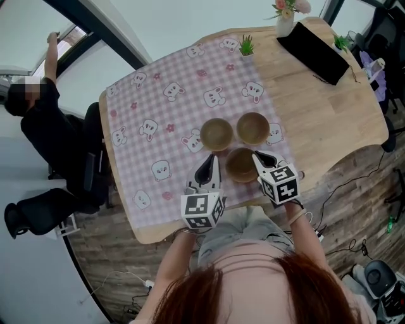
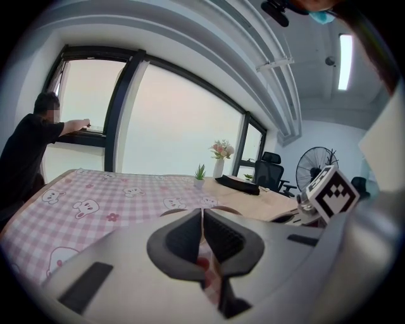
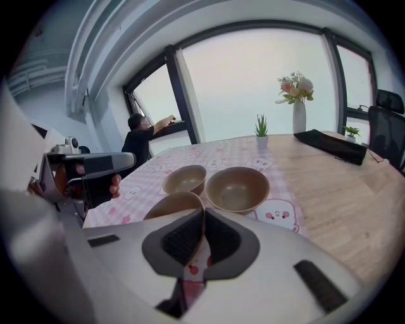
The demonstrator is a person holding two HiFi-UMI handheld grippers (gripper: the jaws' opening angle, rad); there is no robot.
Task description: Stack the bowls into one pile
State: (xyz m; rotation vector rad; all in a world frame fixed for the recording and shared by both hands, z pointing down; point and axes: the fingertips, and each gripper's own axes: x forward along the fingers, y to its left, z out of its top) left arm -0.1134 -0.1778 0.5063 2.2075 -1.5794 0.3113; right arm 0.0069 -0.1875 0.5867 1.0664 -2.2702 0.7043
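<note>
Three tan bowls stand close together on the pink checked cloth [image 1: 164, 120]. The two far ones are a left bowl [image 1: 216, 134] [image 3: 185, 179] and a right bowl [image 1: 253, 128] [image 3: 237, 188]. The near bowl [image 1: 241, 164] [image 3: 171, 205] sits in front of them. My right gripper [image 1: 261, 158] [image 3: 203, 228] is at this bowl's right rim, and its jaws are shut on the thin rim. My left gripper [image 1: 209, 167] [image 2: 202, 231] hovers just left of the near bowl, shut, with nothing between its pads.
A small potted plant [image 1: 246, 45], a flower vase [image 1: 286, 19] and a flat black case [image 1: 314, 43] stand at the table's far end. A person in black [image 1: 38, 120] reaches up at the window, left of the table. The table's near edge [image 1: 158, 237] lies just below the grippers.
</note>
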